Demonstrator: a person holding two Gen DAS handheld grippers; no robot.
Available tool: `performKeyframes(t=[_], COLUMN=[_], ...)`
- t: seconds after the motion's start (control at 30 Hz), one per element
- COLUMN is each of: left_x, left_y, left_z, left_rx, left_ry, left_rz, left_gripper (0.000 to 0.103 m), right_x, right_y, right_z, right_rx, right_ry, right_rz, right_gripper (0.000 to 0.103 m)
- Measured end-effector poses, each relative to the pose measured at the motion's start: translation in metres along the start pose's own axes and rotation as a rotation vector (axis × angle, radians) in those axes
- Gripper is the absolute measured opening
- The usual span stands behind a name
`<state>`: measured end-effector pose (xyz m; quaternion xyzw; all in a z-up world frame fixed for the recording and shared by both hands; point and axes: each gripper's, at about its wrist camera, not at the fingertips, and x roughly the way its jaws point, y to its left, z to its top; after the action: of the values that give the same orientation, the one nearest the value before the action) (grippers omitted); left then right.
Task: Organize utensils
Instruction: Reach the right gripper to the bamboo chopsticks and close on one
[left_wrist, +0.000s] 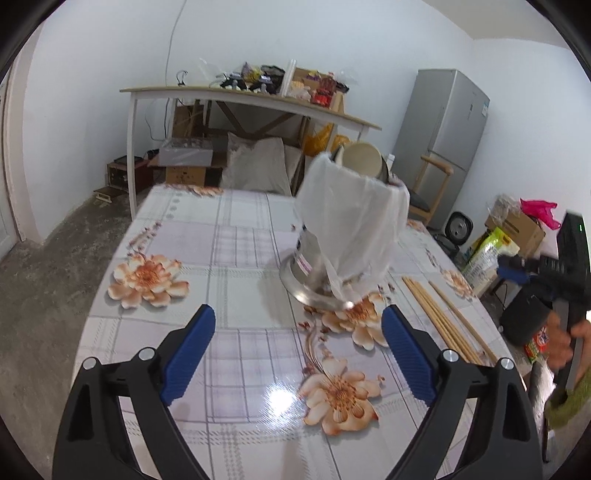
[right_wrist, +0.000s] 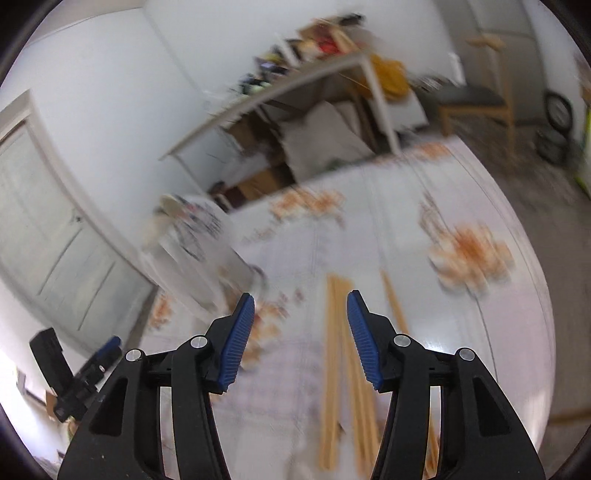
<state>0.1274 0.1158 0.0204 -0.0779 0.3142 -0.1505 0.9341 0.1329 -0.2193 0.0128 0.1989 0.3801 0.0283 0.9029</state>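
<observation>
A steel utensil holder (left_wrist: 314, 269), wrapped in a white plastic bag (left_wrist: 354, 221), stands tilted on the flowered table (left_wrist: 221, 240). A cream round piece (left_wrist: 360, 158) shows at its top. Several wooden chopsticks (left_wrist: 443, 317) lie flat to the right of it. My left gripper (left_wrist: 299, 310) is open wide just in front of the holder's base, with nothing between its fingers. In the blurred right wrist view my right gripper (right_wrist: 301, 295) is open above the chopsticks (right_wrist: 340, 350), whose near ends run under its right finger; the pads do not press on them. The holder (right_wrist: 192, 236) is off to its left.
A cluttered white-legged side table (left_wrist: 240, 96) stands beyond the far edge, with boxes and sacks under it. A grey fridge (left_wrist: 447, 136) and a wooden chair (left_wrist: 428, 184) are at the back right. A person's hand (left_wrist: 561, 339) shows at the right edge.
</observation>
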Motion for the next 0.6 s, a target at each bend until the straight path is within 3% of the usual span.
performKeyframes(t=[0.27, 0.6], left_x=[0.016, 0.028], left_y=[-0.023, -0.053], left_z=[-0.012, -0.015], left_rx=[0.055, 0.108], left_ry=[0.08, 0.129], left_rz=[-0.007, -0.008], left_gripper=[0.09, 0.091], right_x=[-0.005, -0.02], right_y=[-0.046, -0.078], right_z=[-0.045, -0.045], right_rx=[0.108, 0.17], right_ry=[0.048, 0.018], right_rz=[-0.124, -0.149], right_gripper=[0.051, 0.051])
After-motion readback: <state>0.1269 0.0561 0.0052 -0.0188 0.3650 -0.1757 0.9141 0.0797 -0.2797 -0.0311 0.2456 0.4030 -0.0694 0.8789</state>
